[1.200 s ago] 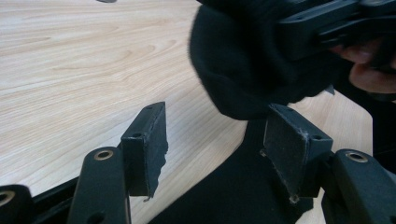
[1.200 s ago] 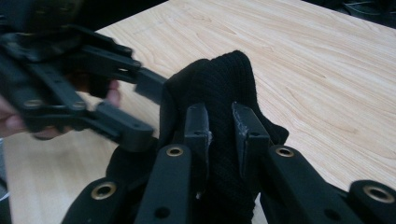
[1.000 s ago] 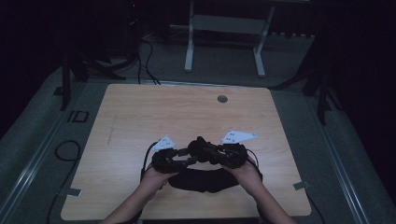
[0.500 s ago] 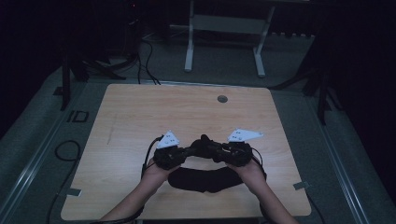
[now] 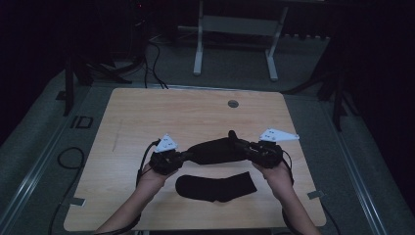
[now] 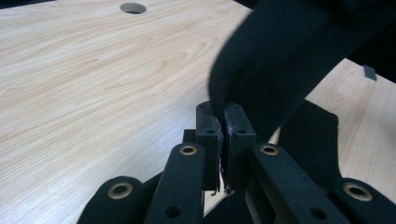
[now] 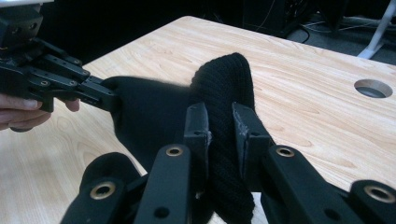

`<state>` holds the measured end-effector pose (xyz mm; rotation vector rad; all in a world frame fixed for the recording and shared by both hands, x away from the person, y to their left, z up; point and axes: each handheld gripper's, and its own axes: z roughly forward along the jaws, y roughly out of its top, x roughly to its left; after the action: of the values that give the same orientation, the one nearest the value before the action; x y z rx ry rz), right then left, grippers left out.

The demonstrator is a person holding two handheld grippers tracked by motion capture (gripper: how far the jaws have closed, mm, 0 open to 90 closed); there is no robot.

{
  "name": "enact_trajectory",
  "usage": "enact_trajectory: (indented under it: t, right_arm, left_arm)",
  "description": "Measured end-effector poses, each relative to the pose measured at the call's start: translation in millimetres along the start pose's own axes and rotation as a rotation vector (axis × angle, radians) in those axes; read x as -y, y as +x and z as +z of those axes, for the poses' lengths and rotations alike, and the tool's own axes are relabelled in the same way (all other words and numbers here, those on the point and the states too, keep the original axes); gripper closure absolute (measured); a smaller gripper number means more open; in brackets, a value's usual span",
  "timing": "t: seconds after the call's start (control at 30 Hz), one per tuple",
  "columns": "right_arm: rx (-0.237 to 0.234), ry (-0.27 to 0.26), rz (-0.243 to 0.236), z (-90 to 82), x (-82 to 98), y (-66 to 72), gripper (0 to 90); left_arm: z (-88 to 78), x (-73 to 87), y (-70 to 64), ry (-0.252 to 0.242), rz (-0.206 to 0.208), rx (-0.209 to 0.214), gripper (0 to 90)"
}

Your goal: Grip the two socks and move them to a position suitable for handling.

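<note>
A black sock hangs stretched a little above the wooden table between my two grippers. My left gripper is shut on the sock's thin left edge; in the left gripper view the jaws are pressed together on the fabric. My right gripper is shut on the other end, where a thick ribbed fold is bunched between its jaws. The left gripper pinches the far end in the right gripper view. A second black sock lies flat on the table below, nearer the front edge.
A round cable hole sits in the table at the back centre. Beyond the far edge stands a white metal frame on the dark floor. Cables lie on the floor to the left. Bare wood surrounds the socks.
The two grippers were close together over the dark bundle; now they have moved apart and slightly up, pulling one sock out between them and leaving the other sock on the table.
</note>
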<state>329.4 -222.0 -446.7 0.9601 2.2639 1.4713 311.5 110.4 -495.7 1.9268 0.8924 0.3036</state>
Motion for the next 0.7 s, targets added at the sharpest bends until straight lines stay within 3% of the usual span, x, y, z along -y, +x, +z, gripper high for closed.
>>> enact_trajectory:
  t: [0.13,0.23,0.33,0.47,0.6,0.7]
  right_arm:
    - [-0.002,0.015,0.008,1.9,3.8,-5.5,77.1]
    - [0.021,0.048,0.003,7.0,9.6,-9.5,78.8]
    - [0.054,0.061,0.024,6.7,14.9,-19.3,79.7]
    - [0.069,0.109,0.038,12.0,24.2,-31.6,79.8]
    - [0.1,0.184,0.009,28.3,35.6,-38.2,79.1]
    - [0.105,0.221,0.023,39.5,44.8,-44.6,78.9]
  left_arm:
    - [-1.3,-0.3,3.2,0.021,0.023,-0.021,86.8]
    - [-2.3,-0.5,10.7,0.053,0.041,-0.072,86.8]
    - [-4.8,2.1,25.8,0.072,0.007,-0.093,86.8]
    - [-0.3,5.6,38.9,0.121,-0.026,-0.064,86.6]
    - [10.8,8.3,40.8,0.172,-0.028,-0.06,86.4]
    - [20.8,11.6,43.8,0.211,-0.035,-0.053,86.3]
